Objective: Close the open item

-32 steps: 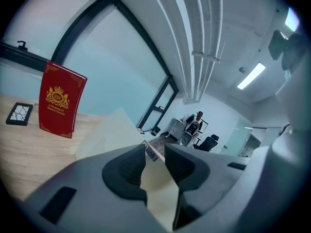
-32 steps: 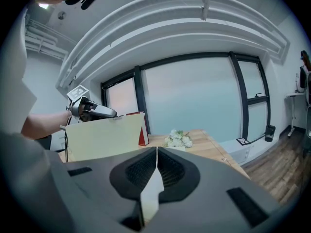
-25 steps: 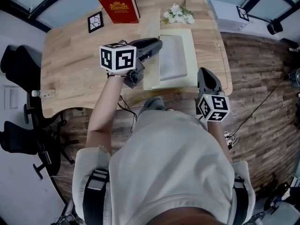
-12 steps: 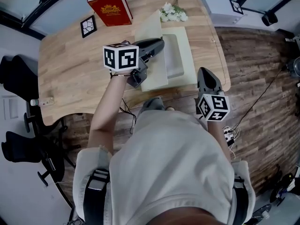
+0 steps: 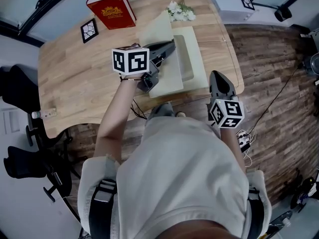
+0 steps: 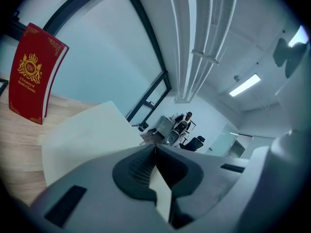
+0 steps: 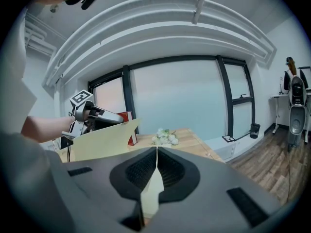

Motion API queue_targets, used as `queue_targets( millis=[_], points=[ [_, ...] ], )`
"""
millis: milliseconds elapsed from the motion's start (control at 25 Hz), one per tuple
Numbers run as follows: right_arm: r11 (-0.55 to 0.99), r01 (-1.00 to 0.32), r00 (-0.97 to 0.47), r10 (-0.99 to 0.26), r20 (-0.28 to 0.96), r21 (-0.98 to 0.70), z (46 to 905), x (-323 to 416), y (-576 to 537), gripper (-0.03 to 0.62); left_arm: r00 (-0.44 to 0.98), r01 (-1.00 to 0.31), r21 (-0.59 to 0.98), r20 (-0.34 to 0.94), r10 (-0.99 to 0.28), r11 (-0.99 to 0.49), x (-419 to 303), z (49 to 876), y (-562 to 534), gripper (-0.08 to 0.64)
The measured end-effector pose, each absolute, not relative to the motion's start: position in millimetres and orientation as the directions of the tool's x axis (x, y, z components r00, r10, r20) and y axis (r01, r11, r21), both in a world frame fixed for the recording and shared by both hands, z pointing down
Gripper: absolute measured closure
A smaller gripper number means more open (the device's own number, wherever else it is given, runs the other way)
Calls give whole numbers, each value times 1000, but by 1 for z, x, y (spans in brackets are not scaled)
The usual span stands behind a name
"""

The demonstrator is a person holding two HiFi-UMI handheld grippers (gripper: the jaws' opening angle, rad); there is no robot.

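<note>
Task item: cream folder is lying open on the tabletop, near the front edge, w/ a grey inset showing inside.
Cover: the cover is standing up at a slant along the folder's left side, not down on the base; also showing in left tool view and right tool view.
Left tool: left tool is reaching over the cover's upper edge. Jaws have just been closing and are now sitting together, pinching the cover; a thin cream sliver is showing btwn the pads in its own view.
Right tool: right tool is sitting at the folder's front-right corner by the tabletop edge. Jaws are together, w/ a thin cream sheet of the folder caught btwn them.
Red book: red book is standing at the far-left of the tabletop, well apart from the folder.
Flowers: white flowers are lying just beyond the folder's far edge.
Marker tile: black-and-white marker tile is lying just left of the book.
</note>
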State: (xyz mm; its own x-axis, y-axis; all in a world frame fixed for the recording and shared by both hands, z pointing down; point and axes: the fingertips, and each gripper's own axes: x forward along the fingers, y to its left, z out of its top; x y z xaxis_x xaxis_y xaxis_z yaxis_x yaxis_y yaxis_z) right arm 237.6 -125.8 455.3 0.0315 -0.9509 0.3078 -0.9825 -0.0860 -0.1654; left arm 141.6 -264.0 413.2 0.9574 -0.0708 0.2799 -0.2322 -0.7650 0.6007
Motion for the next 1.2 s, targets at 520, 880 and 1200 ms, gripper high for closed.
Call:
queue_targets(
  millis=[520,880,1200],
  points=[
    [-118,-978,58,-947,316,-172,458,240,-123,572,933,-265,585,355,-52,-767,153,443,-264,540],
    [-141,-975,78,-942,327,-174,462,248,-121,572,915,-260,586,403,-2,-767,177,468,-255,540],
    [-162,-971,96,-937,335,-174,464,257,-117,572,891,-267,582,453,33,-768,191,490,-250,540]
  ],
)
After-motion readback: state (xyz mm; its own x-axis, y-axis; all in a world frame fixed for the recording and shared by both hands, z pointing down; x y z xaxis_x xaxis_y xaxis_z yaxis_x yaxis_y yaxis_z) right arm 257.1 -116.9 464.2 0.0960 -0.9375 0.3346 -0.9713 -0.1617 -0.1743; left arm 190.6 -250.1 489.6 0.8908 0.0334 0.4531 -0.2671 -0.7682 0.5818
